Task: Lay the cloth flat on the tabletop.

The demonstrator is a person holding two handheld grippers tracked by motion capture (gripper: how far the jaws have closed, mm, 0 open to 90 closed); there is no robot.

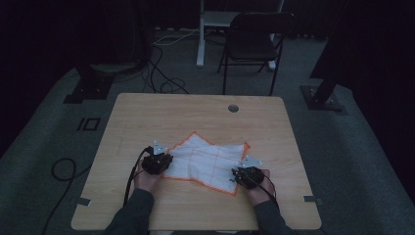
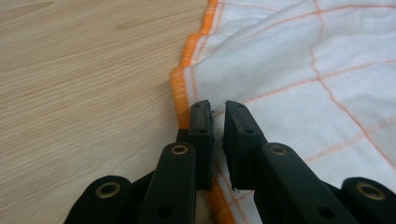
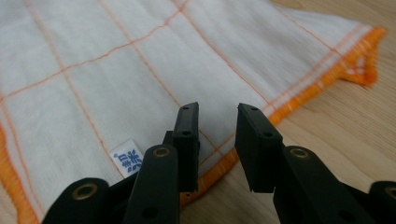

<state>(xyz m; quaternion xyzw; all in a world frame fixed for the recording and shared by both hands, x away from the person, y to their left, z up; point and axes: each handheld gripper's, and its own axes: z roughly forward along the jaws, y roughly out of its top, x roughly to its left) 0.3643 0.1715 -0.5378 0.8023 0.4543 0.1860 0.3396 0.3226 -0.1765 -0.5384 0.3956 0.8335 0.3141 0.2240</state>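
A white cloth (image 1: 208, 159) with an orange hem and thin orange grid lines lies rumpled on the wooden table (image 1: 195, 112). My left gripper (image 1: 157, 162) sits at the cloth's left edge. In the left gripper view the cloth (image 2: 289, 60) bunches up ahead of the left gripper (image 2: 217, 109), whose jaws are pinched to a narrow slit on the orange hem. My right gripper (image 1: 247, 176) is at the cloth's near right corner. In the right gripper view the right gripper (image 3: 219, 114) stands open over the hem of the cloth (image 3: 116, 60), beside a small blue-printed label (image 3: 128, 161).
A round cable hole (image 1: 233, 108) sits near the table's far edge. Beyond the table stand a black folding chair (image 1: 254, 39), a white desk leg (image 1: 200, 39) and two dark stand bases (image 1: 93, 83) (image 1: 320, 95). Cables (image 1: 161, 73) trail on the floor.
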